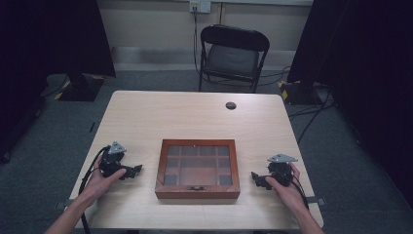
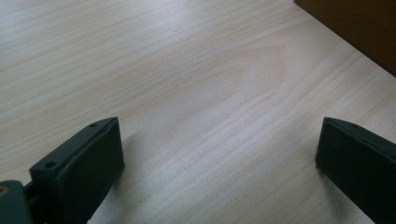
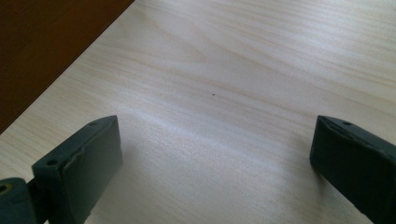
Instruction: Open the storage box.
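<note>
A brown wooden box (image 1: pixel 197 168) with a glass lid and a small front latch sits shut near the table's front edge, its inside split into several compartments. My left gripper (image 1: pixel 136 170) rests on the table left of the box, held by a hand, jaws pointing toward it. In its own view the left gripper (image 2: pixel 219 161) stands open over bare wood, a corner of the box (image 2: pixel 359 28) at the upper right. My right gripper (image 1: pixel 254 177) lies right of the box, facing it. The right gripper (image 3: pixel 217 161) is open too, the box's side (image 3: pixel 42 42) at upper left.
The light wooden table (image 1: pixel 195 117) has a round cable hole (image 1: pixel 231 105) near its far edge. A black folding chair (image 1: pixel 233 56) stands behind the table. Dark curtains hang at both sides, and cables run over the grey floor at the right.
</note>
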